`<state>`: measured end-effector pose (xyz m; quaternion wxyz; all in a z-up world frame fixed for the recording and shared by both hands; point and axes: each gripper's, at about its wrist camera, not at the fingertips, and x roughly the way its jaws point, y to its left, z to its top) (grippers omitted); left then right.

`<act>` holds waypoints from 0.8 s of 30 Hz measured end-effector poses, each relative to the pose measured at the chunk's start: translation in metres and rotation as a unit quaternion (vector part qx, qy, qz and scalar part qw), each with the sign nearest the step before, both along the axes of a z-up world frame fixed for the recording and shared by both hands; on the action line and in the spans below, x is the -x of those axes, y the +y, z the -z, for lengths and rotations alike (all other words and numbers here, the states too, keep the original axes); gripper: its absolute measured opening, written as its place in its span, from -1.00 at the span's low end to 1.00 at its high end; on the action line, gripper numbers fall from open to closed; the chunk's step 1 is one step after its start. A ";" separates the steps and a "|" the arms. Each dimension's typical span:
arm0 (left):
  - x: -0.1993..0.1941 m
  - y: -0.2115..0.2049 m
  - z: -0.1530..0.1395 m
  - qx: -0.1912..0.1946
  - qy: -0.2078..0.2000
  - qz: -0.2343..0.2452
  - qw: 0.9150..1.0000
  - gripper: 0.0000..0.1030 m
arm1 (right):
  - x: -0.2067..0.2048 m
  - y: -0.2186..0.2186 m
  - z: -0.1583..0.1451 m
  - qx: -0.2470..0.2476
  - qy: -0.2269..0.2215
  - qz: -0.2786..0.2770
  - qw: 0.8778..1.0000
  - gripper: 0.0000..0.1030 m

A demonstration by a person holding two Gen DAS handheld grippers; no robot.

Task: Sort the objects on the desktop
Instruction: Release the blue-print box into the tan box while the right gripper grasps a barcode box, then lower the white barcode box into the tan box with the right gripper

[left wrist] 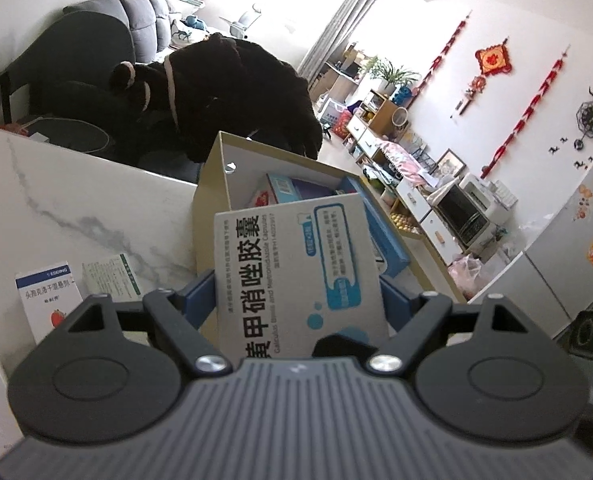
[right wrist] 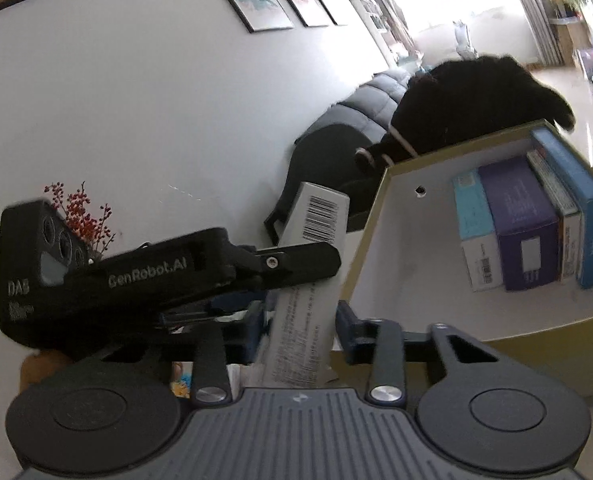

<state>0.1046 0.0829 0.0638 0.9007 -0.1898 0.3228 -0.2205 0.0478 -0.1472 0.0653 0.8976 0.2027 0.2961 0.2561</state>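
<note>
The surface (left wrist: 56,200) is glossy white marble with grey veining. The medicine box (left wrist: 296,272) is smooth printed card. The storage box (right wrist: 408,240) is matt cardboard. Each hand-held gripper (left wrist: 296,300) is matt black plastic with bright metal screws.

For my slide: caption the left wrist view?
Left gripper holds a grey medicine box over the open cardboard box.
</note>
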 end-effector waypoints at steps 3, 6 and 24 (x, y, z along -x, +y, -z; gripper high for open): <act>-0.004 0.002 0.001 -0.003 0.001 -0.003 1.000 0.62 | -0.006 0.003 0.002 -0.007 0.014 0.004 1.000 -0.30; -0.004 0.006 0.001 0.003 0.002 -0.009 1.000 0.63 | -0.015 0.001 0.004 -0.027 0.037 0.003 0.999 -0.32; 0.045 0.074 -0.021 0.010 -0.067 -0.083 0.994 0.81 | -0.078 -0.016 -0.018 -0.058 0.100 0.019 0.993 -0.37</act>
